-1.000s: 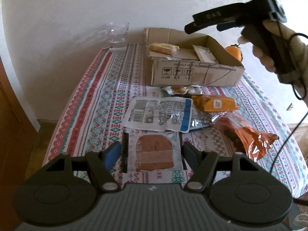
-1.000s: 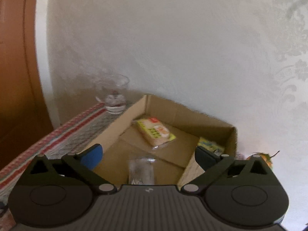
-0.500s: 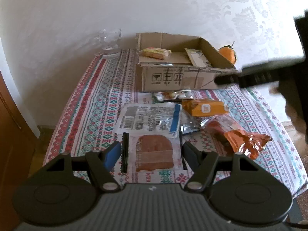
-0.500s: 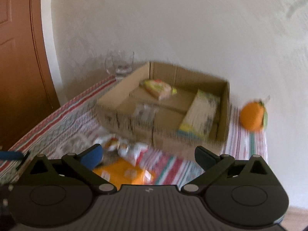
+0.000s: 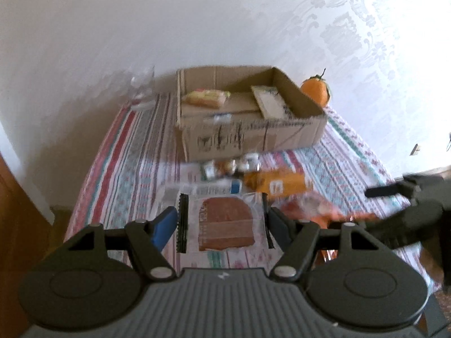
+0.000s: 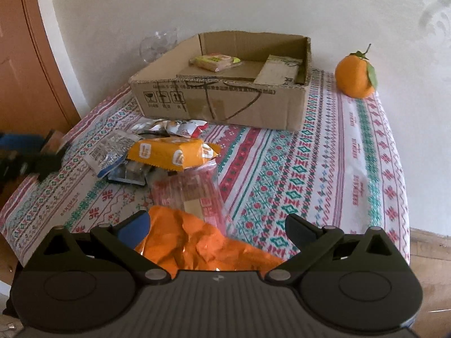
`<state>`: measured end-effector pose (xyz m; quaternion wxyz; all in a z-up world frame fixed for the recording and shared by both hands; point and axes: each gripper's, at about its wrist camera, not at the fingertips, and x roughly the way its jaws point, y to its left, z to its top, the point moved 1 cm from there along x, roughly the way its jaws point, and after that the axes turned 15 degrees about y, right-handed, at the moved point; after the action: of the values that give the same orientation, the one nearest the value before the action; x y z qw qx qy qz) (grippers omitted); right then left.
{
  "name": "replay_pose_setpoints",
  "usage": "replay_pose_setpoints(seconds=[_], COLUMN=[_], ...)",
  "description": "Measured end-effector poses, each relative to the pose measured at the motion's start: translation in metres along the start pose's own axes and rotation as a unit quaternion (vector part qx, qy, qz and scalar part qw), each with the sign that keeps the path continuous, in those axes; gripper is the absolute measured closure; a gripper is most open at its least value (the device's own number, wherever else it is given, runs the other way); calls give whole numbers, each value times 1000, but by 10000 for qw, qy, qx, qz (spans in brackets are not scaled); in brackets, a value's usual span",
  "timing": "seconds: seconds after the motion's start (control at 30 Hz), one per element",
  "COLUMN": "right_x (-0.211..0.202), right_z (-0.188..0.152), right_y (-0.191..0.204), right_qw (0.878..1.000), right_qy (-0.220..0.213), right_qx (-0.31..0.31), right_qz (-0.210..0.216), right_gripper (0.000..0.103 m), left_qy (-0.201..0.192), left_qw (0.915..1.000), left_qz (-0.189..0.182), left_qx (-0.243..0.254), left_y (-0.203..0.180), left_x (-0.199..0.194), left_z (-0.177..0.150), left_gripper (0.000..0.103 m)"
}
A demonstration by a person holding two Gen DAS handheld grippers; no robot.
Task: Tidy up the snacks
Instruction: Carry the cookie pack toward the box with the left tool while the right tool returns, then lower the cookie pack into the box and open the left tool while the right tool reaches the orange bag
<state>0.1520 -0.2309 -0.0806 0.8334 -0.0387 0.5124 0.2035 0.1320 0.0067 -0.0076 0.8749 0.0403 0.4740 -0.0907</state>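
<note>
A cardboard box (image 6: 225, 104) stands at the back of the table and holds a yellow snack pack (image 6: 215, 61) and a flat packet (image 6: 277, 71). Loose snacks lie in front of it: an orange-yellow pack (image 6: 172, 153), a clear red bag with an orange crumpled end (image 6: 197, 233), and silver wrappers (image 6: 172, 126). My right gripper (image 6: 218, 226) is open with the orange bag end between its fingers. My left gripper (image 5: 222, 225) holds a clear packet with a brown slab (image 5: 224, 224) between its fingers, lifted off the table. The box also shows in the left wrist view (image 5: 248, 124).
An orange fruit (image 6: 356, 76) sits at the back right corner. A clear glass (image 6: 157, 45) stands left of the box. The patterned tablecloth (image 6: 338, 169) covers the table, whose edges drop off left and right. A wooden door (image 6: 25, 56) is at the left.
My right gripper came away from over the box and dropped low to the orange bag at the front. My left gripper rose and drew back, keeping the brown packet.
</note>
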Motion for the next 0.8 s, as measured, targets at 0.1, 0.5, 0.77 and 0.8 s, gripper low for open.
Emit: replay_pose_setpoints(seconds=[0.1,0.5,0.77,0.8], right_x=[-5,-15,-12,-11], right_z=[-7,-10,0,0], right_y=[-1,-5,-5,-5], right_qw=[9999,9995,9995,9995], right_qy=[-67,-241,-267,-256], right_qx=[89,209,96,86], right_qz=[42,-81,-139,-139], right_gripper=[0,0,0,0], left_qy=[-116,-132,-124,-94], left_qw=[9997,9989,9990,9990], left_qz=[13,-72,-70,-27], left_qx=[208,441,426,439], left_y=[-5,-27,-40,-41], left_x=[4,70,118,122], left_z=[29,147,195,197], left_gripper=[33,33,16,8])
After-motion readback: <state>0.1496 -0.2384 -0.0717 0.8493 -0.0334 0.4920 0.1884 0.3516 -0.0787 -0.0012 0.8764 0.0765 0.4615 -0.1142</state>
